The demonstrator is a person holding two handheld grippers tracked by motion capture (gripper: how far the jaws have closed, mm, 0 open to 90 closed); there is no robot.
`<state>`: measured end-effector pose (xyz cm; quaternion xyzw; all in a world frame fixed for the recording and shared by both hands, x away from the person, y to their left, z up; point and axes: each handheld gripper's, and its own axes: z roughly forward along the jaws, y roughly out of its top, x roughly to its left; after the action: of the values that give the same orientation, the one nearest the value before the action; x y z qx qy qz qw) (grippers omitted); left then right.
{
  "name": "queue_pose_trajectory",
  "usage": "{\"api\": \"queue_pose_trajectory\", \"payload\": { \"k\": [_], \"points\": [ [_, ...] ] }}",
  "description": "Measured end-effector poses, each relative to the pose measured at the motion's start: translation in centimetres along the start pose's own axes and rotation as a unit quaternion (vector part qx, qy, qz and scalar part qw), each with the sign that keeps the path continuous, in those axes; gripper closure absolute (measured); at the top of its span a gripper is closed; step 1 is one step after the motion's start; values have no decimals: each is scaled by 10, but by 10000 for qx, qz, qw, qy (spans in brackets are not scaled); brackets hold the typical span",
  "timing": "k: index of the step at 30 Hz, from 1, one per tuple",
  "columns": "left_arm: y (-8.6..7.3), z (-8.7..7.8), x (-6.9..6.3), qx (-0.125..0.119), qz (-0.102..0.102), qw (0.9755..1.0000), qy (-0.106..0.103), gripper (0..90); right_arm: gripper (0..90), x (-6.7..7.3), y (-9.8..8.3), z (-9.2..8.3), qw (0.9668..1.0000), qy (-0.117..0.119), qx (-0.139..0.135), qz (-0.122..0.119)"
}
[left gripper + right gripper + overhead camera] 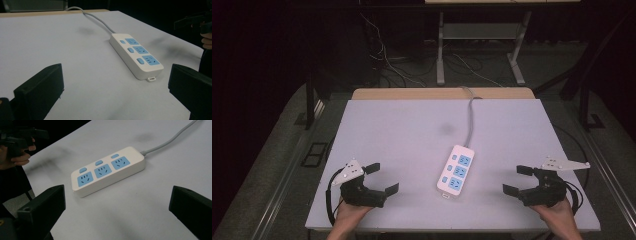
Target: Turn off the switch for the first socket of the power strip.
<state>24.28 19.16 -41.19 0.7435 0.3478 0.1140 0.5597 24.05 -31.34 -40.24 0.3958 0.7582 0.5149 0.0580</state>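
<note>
The power strip (456,171) is lying flat near the middle of my white table (412,130), its grey cord (471,117) running off the far edge. I am holding my left gripper (382,177) and right gripper (515,180) well apart on either side of it, jaws spread wide, gripping nothing.

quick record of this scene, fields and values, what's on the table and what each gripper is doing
surface: white table top
object: white power strip, three blue sockets, three blue switches, nothing plugged in
cord: grey cable running off the far edge
mark: dark smudge beyond the strip
left gripper: open, holding nothing, left of the strip, apart from it
right gripper: open, holding nothing, right of the strip, apart from it
</note>
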Motion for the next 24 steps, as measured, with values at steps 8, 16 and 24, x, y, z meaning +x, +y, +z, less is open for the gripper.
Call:
{"api": "queue_pose_trajectory", "payload": {
  "k": [8, 16, 24],
  "points": [
    [-1, 1, 1, 45, -14, 10000, -63, 0, 5, 0, 0, 0, 10000, 11, 53, -4],
    [-1, 2, 1, 98, -18, 9999, -114, 0, 5, -1, 0, 0, 10000, 3, 87, 4],
    [-1, 4, 1, 164, 3, 9997, -163, 0, 5, 0, 0, 2, 9999, 4, 172, 6]
  ]
}}
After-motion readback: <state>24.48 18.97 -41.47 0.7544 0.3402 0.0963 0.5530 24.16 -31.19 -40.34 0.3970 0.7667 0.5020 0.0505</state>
